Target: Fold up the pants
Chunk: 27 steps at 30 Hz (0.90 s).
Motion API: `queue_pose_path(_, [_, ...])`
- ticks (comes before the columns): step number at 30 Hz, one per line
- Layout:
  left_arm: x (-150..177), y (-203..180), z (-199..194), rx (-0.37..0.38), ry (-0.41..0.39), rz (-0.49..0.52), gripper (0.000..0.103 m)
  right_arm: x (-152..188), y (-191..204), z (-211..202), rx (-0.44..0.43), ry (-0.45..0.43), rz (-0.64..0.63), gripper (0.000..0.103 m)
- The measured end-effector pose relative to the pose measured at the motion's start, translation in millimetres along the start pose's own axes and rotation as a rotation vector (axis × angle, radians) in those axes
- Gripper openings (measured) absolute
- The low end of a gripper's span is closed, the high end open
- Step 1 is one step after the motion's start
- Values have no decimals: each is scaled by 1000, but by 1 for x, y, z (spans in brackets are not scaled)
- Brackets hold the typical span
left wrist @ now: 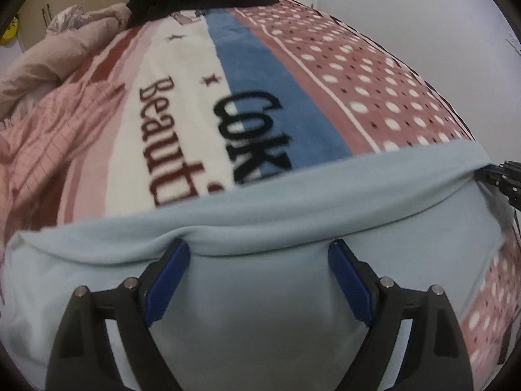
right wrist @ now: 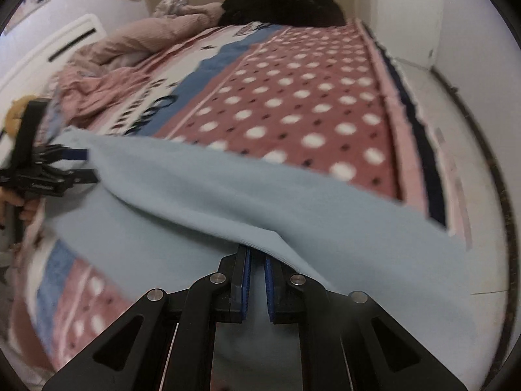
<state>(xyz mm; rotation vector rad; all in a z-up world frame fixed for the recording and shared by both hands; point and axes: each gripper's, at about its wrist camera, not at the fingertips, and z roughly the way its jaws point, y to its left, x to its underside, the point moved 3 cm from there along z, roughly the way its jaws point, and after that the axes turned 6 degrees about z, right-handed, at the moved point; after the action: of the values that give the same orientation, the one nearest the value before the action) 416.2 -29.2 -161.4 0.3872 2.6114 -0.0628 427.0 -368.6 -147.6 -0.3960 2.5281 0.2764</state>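
Light blue pants (left wrist: pixel 260 202) lie across the near end of a bed, with a folded edge running across the cloth. My left gripper (left wrist: pixel 259 251) is open, its blue pads (left wrist: pixel 167 283) spread wide, tips under the fold's edge. It shows at the left of the right wrist view (right wrist: pixel 86 164), open at the pants' edge. My right gripper (right wrist: pixel 257 254) is shut on the pants (right wrist: pixel 260 202), the cloth draped over its tips. Its black fingers (left wrist: pixel 501 176) show at the right edge of the left wrist view, at the pants' end.
The bed carries a patterned blanket (left wrist: pixel 325 75) with dots, a blue stripe and lettering. A pink quilt (left wrist: pixel 49 130) is bunched at the left. A black clothes pile (right wrist: pixel 283 3) lies at the far end. The bed's right edge (right wrist: pixel 420 123) drops to a white floor.
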Motion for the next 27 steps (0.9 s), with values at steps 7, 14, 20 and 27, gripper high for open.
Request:
queue_pose_path(7, [-24,15,8,-63,-37,-35,85,-29,-21,8,95,-31,9,1])
queue_pose_path(14, [-36,33,16,-102,-44,-113,85,-46,-51,26,205,-38,46,6])
queue_pose_path(20, [-18,15,-15,-61,-79,-65,85,-32,-79,-9,132,-16,101,45])
queue_pose_path(27, [9,-10,-45,3,-113,-50,86,21,-97,-47,180,40,26,64])
